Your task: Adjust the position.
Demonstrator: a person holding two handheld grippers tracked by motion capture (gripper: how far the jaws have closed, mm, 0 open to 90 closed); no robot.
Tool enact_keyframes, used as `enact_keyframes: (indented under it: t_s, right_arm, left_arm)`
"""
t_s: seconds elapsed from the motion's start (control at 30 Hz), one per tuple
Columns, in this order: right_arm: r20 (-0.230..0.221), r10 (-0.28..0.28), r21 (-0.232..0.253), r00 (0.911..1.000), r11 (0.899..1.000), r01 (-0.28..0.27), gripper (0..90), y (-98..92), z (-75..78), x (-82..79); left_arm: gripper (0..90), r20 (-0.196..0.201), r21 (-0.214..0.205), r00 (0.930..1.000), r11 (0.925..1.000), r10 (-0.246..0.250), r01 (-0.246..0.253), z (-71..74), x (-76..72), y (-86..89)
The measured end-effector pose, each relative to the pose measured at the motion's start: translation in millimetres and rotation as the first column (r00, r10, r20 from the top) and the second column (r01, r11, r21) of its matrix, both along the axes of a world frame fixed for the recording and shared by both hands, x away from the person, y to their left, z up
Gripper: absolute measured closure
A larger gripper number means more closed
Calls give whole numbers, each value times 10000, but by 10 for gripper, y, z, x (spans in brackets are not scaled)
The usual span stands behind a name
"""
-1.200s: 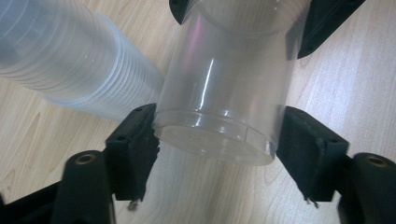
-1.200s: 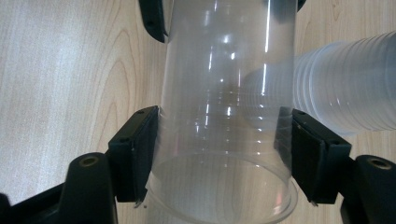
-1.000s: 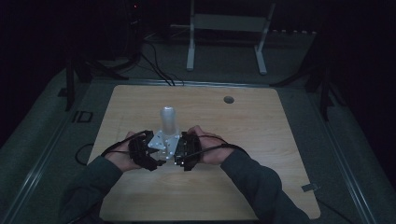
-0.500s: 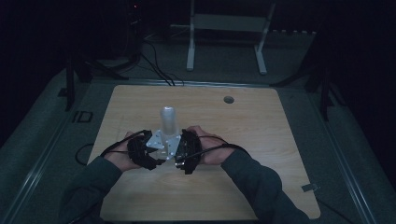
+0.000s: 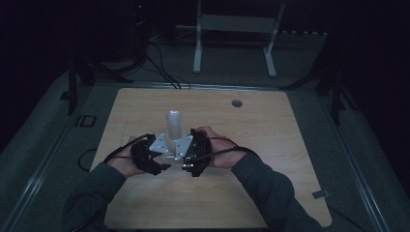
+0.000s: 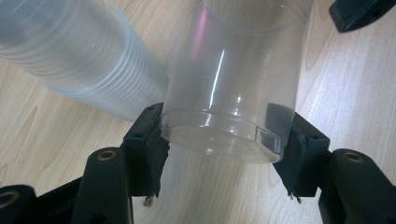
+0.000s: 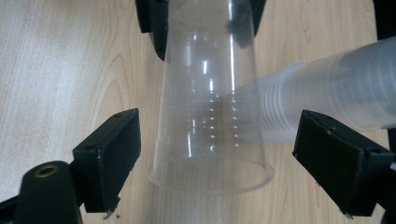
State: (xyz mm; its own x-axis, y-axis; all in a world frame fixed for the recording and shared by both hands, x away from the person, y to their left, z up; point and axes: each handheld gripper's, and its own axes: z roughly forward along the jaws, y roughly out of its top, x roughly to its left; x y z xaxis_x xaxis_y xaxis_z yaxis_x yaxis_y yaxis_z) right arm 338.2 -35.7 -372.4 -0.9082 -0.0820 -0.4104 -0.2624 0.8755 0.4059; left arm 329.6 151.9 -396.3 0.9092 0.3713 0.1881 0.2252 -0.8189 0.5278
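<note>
Pale wood desk (image 5: 270,145), round cable hole (image 5: 236,103); dark room, white stand legs (image 5: 197,43) behind. Left claw (image 6: 224,154) clamped on clear cup (image 6: 233,84) near desk centre; right claw (image 7: 215,163) just opened, straddling cup rim, pads clear. Cup stack (image 5: 173,126) beside.

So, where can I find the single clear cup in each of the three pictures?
High view: the single clear cup is a pale patch at table centre between the two grippers, below the stack of cups.
Left gripper view: upper centre, its base clamped by the jaws.
Right gripper view: centre, rim nearest, between open jaws.
Shared landmark: the stack of cups.
</note>
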Motion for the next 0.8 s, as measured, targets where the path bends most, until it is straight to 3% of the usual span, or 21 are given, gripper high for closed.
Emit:
enact_keyframes:
  t_s: [0.3,0.43,0.63,0.8]
  right_arm:
    - [25,-189,422,9998,9989,188,159,-59,62,43]
    - [-229,-263,810,9994,9963,281,161,-88,85,75]
    - [-376,-378,1074,9986,9933,417,161,-121,99,96]
    - [-501,-480,1366,9976,9891,544,161,-150,106,108]
  left_arm:
    - [418,-92,-657,9997,9975,246,-251,-3,21,87]
    - [418,-157,-1174,9992,9924,358,-375,-19,26,139]
    - [418,-266,-1415,9983,9884,514,-547,-45,28,198]
    - [418,-296,-1849,9975,9803,645,-689,-51,20,254]
